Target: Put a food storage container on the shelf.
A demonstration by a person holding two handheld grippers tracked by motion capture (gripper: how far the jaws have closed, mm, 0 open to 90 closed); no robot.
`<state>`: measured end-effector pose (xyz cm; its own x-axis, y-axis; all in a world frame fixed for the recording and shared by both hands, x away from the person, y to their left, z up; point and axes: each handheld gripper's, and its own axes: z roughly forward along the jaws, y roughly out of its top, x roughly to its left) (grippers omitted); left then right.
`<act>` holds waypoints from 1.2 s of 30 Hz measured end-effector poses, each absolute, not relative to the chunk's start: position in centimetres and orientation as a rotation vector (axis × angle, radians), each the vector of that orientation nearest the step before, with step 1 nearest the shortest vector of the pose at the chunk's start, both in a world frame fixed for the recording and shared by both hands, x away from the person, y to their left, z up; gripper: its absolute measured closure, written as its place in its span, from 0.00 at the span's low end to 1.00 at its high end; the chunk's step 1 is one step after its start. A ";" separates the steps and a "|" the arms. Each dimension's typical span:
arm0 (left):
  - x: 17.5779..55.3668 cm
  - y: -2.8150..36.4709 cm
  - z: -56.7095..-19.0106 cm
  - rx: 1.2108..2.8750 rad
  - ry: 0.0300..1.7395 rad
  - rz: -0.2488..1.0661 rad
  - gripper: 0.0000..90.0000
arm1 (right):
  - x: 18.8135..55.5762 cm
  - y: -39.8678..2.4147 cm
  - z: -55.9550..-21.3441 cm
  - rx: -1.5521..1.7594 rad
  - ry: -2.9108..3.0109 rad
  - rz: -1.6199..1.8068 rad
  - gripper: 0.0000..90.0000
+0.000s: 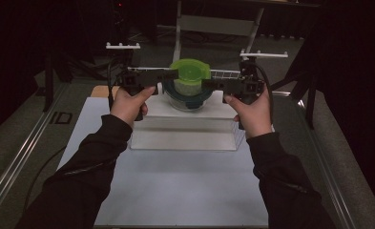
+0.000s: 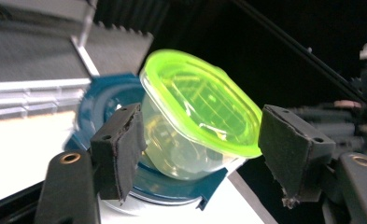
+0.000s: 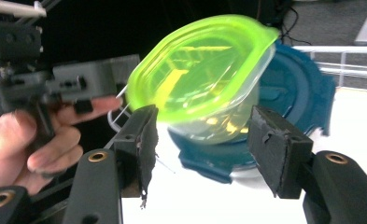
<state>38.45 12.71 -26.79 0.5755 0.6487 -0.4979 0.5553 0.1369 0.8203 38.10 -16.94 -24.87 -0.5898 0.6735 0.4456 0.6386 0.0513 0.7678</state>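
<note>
Clear container with green lid (image 1: 190, 76) sits tilted atop blue-lidded container (image 1: 191, 101), far centre of white worktop (image 1: 175, 191). Left hand-held gripper (image 1: 173, 74) and right hand-held gripper (image 1: 209, 86) flank it from opposite sides, about equally near. Both sets of jaws spread, pinching nothing; green-lidded container lies straight ahead between each pair. Contact between left pad and clear wall: cannot tell.

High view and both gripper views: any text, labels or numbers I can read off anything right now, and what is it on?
"ID" reads on the grey table border, left of the white mat.
The green-lidded container, the blue lid under it and both grippers carry no text that can be read; embossed lines on the green lid are too blurred to tell.
</note>
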 end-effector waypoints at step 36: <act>28.6 13.9 -36.2 1.655 0.797 0.237 0.04 | 38.1 -13.0 -28.9 1.450 2.267 1.592 1.00</act>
<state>28.57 13.94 -36.23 0.7428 0.6137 -0.2676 0.3683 -0.0407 0.9288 38.13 -13.00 -28.86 -0.5700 0.6801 0.4611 0.6646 0.0516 0.7454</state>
